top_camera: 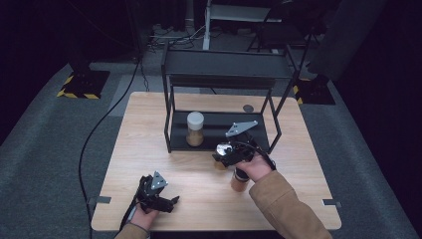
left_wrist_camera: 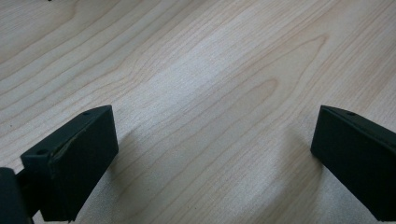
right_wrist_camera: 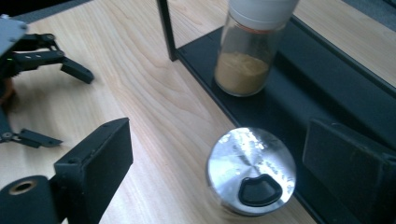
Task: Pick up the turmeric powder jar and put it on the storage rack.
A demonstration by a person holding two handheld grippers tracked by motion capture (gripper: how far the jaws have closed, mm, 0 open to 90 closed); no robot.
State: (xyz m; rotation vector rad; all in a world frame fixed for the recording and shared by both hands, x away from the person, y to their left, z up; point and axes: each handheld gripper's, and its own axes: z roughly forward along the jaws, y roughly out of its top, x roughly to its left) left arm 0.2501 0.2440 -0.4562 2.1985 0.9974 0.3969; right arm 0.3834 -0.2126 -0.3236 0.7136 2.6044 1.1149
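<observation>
One white-capped glass jar of tan powder (top_camera: 194,129) already parked on the black metal rack's lower shelf (top_camera: 219,130). Steel-lidded jar (right_wrist_camera: 251,171) probably next, at six o'clock of the shelf, between wide jaws of right gripper (right_wrist_camera: 224,158), ungripped. Left gripper (left_wrist_camera: 212,154) wide, empty, over pale wooden table (top_camera: 149,129).

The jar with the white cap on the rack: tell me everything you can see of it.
The jar is clear, glass by the look of it, round, with a white cap that looks like plastic. It is closed and stands upright on the lower shelf of the black metal rack, toward the shelf's left end in the high view. Tan powder fills roughly its lower half. Nothing but the shelf touches it; the metal-lidded jar stands apart on the table, between the open jaws of the right gripper.
</observation>
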